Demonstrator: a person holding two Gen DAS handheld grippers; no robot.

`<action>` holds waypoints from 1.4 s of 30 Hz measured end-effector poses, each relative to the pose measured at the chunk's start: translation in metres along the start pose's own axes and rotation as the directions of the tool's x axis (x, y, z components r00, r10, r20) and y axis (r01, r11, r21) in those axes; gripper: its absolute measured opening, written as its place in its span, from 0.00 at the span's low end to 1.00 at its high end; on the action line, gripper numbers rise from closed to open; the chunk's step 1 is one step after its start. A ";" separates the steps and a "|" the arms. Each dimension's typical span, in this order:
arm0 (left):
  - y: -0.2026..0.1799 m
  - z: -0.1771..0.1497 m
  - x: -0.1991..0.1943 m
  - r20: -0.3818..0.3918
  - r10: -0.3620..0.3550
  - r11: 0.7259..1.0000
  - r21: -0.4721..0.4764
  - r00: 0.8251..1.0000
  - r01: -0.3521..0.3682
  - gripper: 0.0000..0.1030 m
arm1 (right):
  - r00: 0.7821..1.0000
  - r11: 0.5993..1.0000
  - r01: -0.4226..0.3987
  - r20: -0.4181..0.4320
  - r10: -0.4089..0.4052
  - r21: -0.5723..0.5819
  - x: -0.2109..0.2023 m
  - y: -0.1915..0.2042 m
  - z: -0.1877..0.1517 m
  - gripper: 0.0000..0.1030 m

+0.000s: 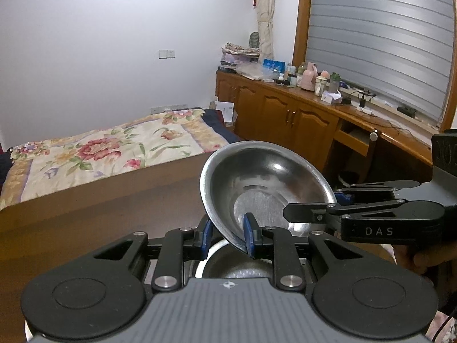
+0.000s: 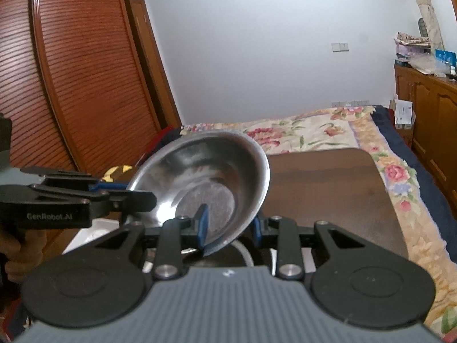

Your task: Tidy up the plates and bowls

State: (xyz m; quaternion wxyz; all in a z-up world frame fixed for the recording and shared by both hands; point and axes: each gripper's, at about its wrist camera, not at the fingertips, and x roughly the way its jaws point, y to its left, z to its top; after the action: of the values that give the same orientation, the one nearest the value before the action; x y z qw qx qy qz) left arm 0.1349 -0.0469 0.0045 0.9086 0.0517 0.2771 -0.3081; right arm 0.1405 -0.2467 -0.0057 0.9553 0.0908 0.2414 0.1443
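A steel bowl [image 1: 265, 180] is held tilted in the air. My left gripper [image 1: 228, 235] is shut on its near rim, blue pads either side of the wall. My right gripper [image 1: 311, 214] reaches in from the right and clamps the opposite rim. In the right wrist view the same bowl [image 2: 211, 177] is pinched at its lower rim by my right gripper [image 2: 230, 227], and my left gripper [image 2: 137, 197] comes in from the left at the bowl's rim. Another steel bowl [image 1: 234, 265] lies below, also seen in the right wrist view [image 2: 228, 257], mostly hidden.
A dark wooden table [image 2: 328, 188] stands ahead beside a bed with a floral quilt [image 1: 100, 154]. A wooden cabinet run [image 1: 285, 108] with bottles and clutter lines the right wall. A slatted wooden wardrobe [image 2: 71, 71] stands at the left. Something white [image 2: 91, 231] sits left on the table.
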 end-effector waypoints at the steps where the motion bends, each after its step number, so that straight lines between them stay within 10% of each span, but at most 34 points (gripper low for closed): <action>1: 0.001 -0.003 0.000 -0.003 -0.001 1.000 -0.004 1.000 0.001 0.25 | 1.000 1.000 0.000 -0.006 0.000 -0.002 0.000 0.002 -0.002 0.31; 42: -0.011 -0.060 0.019 -0.041 0.092 0.996 -0.004 0.995 -0.092 0.26 | 0.995 0.987 0.083 -0.045 -0.090 -0.135 0.011 0.022 -0.037 0.32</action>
State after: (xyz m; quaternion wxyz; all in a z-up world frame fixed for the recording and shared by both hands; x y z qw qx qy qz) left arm 0.1122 -0.0503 -0.0557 0.9161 0.0678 0.2941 -0.2640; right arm 0.1269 -0.2183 -0.0371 0.9581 0.0125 0.2592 0.1210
